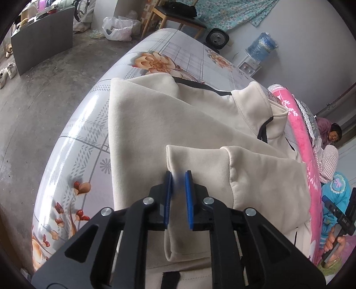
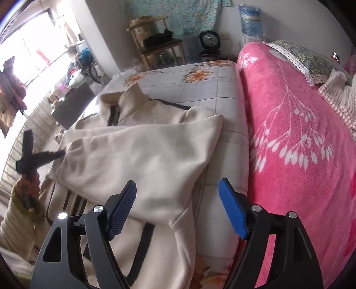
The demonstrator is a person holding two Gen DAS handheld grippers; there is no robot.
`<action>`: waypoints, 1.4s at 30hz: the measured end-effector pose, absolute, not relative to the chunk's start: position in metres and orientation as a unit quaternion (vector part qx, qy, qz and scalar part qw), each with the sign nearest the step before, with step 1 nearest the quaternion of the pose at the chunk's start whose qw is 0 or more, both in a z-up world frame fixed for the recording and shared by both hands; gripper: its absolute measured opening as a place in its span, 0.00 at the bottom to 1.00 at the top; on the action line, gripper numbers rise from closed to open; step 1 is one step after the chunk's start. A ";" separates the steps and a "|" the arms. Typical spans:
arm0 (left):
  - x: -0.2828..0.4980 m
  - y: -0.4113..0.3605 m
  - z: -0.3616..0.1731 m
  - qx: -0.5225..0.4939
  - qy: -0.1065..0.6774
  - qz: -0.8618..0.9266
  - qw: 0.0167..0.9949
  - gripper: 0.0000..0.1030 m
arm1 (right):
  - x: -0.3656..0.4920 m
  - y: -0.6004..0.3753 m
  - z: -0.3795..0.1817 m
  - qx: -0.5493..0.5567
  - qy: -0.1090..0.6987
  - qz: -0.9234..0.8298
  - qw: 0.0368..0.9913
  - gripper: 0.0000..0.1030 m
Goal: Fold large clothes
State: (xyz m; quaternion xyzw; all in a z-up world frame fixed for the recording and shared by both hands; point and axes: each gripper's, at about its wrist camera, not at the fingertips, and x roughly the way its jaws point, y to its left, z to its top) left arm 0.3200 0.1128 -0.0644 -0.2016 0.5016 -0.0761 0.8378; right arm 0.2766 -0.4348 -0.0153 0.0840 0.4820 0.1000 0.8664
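Observation:
A cream fleece jacket (image 1: 178, 115) with black trim lies spread on a floral bed sheet (image 1: 89, 137). One sleeve (image 1: 200, 160) is folded across its body. My left gripper (image 1: 178, 177) sits low over the cuff, its blue pads nearly together with the cuff's left edge pinched between them. In the right wrist view the jacket (image 2: 144, 151) lies ahead with its collar at the far left. My right gripper (image 2: 178, 200) hovers above the jacket's lower right side, jaws wide apart, nothing between them. The left gripper (image 2: 61, 153) shows at the left, a hand (image 2: 29, 184) holding it.
A pink blanket (image 2: 300, 133) with pillows covers the bed to the right of the sheet. A person (image 1: 333, 133) sits beyond it. A wooden chair (image 1: 178, 15), a water bottle (image 1: 262, 46) and a plastic bag (image 1: 118, 29) stand past the bed. Concrete floor (image 1: 44, 100) lies to the left.

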 end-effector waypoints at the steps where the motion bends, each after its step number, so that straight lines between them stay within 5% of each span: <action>1: 0.320 0.112 -0.065 -0.203 0.498 -0.074 0.840 0.11 | 0.294 -0.434 -0.023 0.090 0.489 0.089 0.863 0.72; 5: 0.321 0.101 -0.062 -0.170 0.491 -0.059 0.852 0.10 | 0.340 -0.427 -0.053 0.072 0.510 0.041 0.856 0.71; 6: 0.320 0.097 -0.061 -0.157 0.488 -0.056 0.857 0.09 | 0.347 -0.425 -0.058 0.064 0.510 0.031 0.857 0.64; 8: 0.318 0.093 -0.059 -0.135 0.482 -0.055 0.864 0.04 | 0.355 -0.422 -0.063 0.055 0.508 0.018 0.859 0.12; 10: 0.315 0.090 -0.052 -0.120 0.468 -0.058 0.873 0.03 | 0.349 -0.424 -0.051 0.078 0.478 0.022 0.875 0.07; 16: 0.301 0.094 -0.007 -0.126 0.383 -0.077 0.912 0.03 | 0.327 -0.429 -0.024 0.099 0.405 0.019 0.909 0.06; 26: 0.323 0.095 -0.055 -0.100 0.451 -0.052 0.885 0.08 | 0.337 -0.457 -0.069 0.168 0.436 0.003 0.884 0.07; 28: 0.319 0.099 -0.047 -0.096 0.444 -0.039 0.890 0.08 | 0.333 -0.453 -0.056 0.148 0.428 0.005 0.892 0.14; 32: 0.301 0.103 -0.021 -0.089 0.406 -0.043 0.908 0.09 | 0.303 -0.419 -0.015 0.070 0.391 0.052 0.916 0.46; 42: 0.291 0.057 -0.053 -0.056 0.479 -0.120 0.868 0.36 | 0.268 -0.338 -0.067 -0.040 0.492 0.149 0.857 0.55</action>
